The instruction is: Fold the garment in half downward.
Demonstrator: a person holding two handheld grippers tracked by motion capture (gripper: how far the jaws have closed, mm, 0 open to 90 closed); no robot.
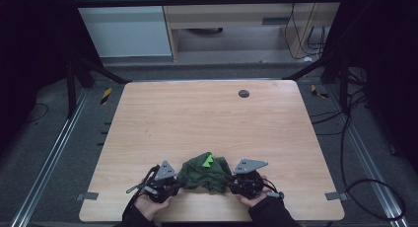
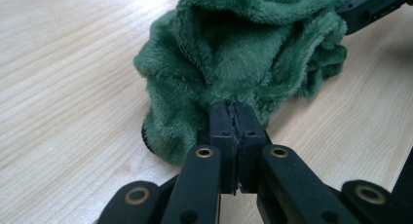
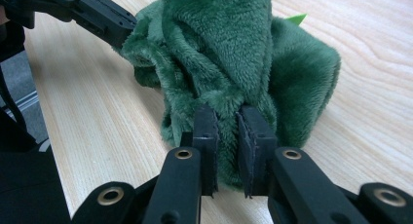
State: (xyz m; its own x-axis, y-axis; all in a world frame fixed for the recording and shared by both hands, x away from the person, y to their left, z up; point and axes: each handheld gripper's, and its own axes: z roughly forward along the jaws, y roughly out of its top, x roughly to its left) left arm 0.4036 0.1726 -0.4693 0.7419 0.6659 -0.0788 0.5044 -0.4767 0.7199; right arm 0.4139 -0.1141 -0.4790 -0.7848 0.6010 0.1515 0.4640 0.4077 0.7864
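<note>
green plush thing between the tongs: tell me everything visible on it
The dark green fleecy plush cloth lies crumpled in folds on the light wooden table near its front edge, with small bright green points on top. The left tongs are shut on one edge; the right tongs pinch a thicker fold on the opposite side.

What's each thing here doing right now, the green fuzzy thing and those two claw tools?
Cloth: crumpled in a heap on the table, pinched from both sides.
Left gripper: shut on the cloth's edge.
Right gripper: shut on a thick fold of cloth.
</note>
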